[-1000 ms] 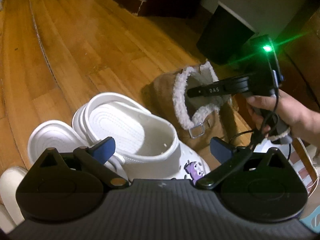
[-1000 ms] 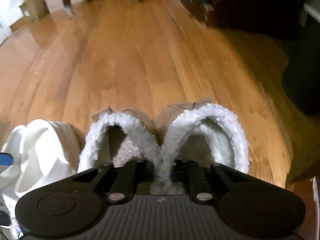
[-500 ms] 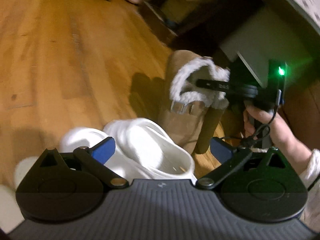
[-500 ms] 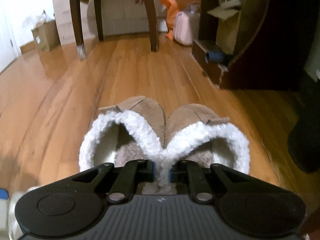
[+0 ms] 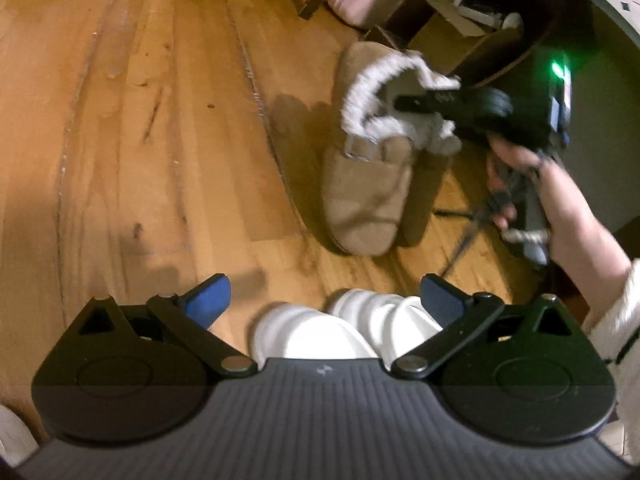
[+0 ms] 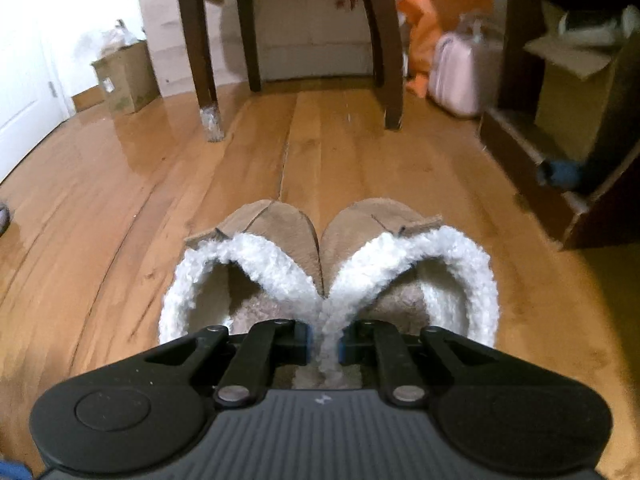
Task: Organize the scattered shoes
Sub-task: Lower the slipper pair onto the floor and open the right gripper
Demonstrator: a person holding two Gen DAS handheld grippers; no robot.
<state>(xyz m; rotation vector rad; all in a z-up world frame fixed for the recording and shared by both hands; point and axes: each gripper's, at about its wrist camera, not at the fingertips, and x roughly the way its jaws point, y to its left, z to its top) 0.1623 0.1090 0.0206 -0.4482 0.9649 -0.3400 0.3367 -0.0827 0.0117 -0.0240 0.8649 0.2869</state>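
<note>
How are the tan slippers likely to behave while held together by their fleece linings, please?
The slippers probably sag: the right gripper pinches only soft fleece. They look light, one pinch carrying both. The loose toes may swing or splay.

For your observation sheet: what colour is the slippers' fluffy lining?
White lining, best seen in the right wrist view.

Tan suede with white fleece trim is seen on the slippers [image 6: 320,264]. Beyond them, an orange bag [image 6: 430,36] and a pale pink bag [image 6: 456,76] are seen. Blue pads are carried by the black fingers [image 5: 208,300].
</note>
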